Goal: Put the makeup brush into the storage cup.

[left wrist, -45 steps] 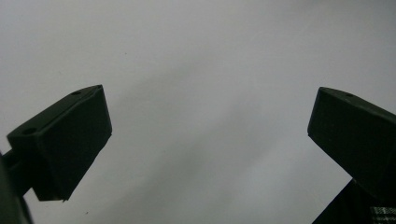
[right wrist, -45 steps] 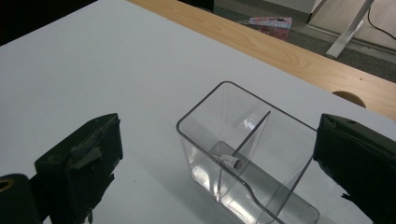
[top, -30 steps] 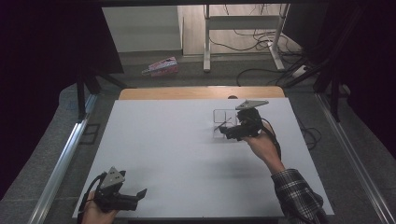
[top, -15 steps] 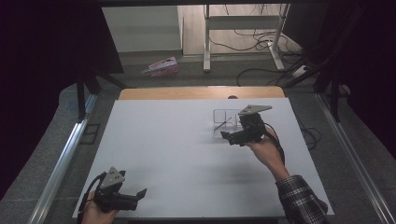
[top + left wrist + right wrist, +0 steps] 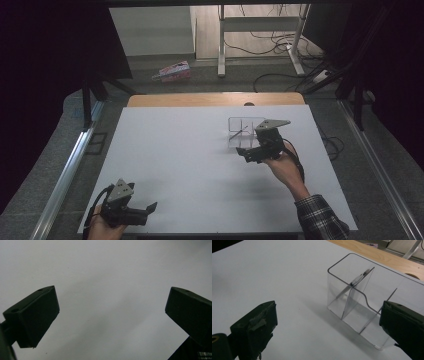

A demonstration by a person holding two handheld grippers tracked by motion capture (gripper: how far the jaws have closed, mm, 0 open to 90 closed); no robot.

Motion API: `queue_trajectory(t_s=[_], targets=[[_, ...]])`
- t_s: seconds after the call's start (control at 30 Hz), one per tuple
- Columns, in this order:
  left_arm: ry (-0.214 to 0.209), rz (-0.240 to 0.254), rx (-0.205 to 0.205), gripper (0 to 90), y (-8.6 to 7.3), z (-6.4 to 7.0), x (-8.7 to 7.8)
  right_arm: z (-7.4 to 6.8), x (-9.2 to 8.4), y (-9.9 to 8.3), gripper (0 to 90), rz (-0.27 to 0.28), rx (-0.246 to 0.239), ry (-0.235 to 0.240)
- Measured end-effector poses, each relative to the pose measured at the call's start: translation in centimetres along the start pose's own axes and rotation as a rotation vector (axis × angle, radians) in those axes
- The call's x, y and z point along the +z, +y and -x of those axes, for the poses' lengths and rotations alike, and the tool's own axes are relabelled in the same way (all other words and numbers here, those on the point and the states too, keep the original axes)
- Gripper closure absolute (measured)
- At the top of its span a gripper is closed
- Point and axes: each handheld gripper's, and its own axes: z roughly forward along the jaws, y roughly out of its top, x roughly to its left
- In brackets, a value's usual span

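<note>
My right gripper (image 5: 248,153) hangs with jaws apart beside the clear organizer.

The clear divided box (image 5: 364,303) stands upright on the white table (image 5: 190,150), toward its far right side, with a thin dark-tipped stick (image 5: 354,282) leaning inside its end compartment. My right jaws are spread wide and empty just in front of the box, not touching it. My left gripper (image 5: 145,209), also spread and empty, rests at the near left edge, well apart.

Dim room, bright white table (image 5: 190,150), soft shadows, dark surroundings, left gripper view blurred
</note>
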Motion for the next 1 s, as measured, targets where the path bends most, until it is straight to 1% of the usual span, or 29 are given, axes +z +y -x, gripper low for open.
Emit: queue_trajectory(t_s=[0.03, 0.2, 0.57, 0.73, 0.87, 1.0], targets=[[0.0, 0.001, 0.0, 0.0, 0.0, 0.0, 0.0, -0.1, 0.0, -0.1, 1.5, 0.001, 0.005, 0.002], [0.0, 0.0, 0.001, 0.0, 0.0, 0.0, 0.0, -0.3, 0.0, -0.5, 1.5, -0.005, -0.006, 0.0], [-0.003, -0.001, 0.007, 0.0, 0.0, 0.1, 0.0, -0.5, -0.6, -1.4, 1.4, 0.002, 0.014, 0.006], [-0.003, 0.002, -0.001, 0.0, 0.0, 0.0, 0.0, -0.8, -0.9, -1.9, 1.4, 0.007, 0.009, 0.009], [-0.004, 0.002, 0.0, 0.0, 0.0, 0.0, 0.0, -0.9, -1.2, -2.1, 1.5, 0.004, -0.009, -0.003], [-0.005, 0.002, 0.0, 0.0, 0.0, 0.0, 0.0, -1.0, -1.4, -2.3, 1.5, 0.008, -0.009, -0.005]])
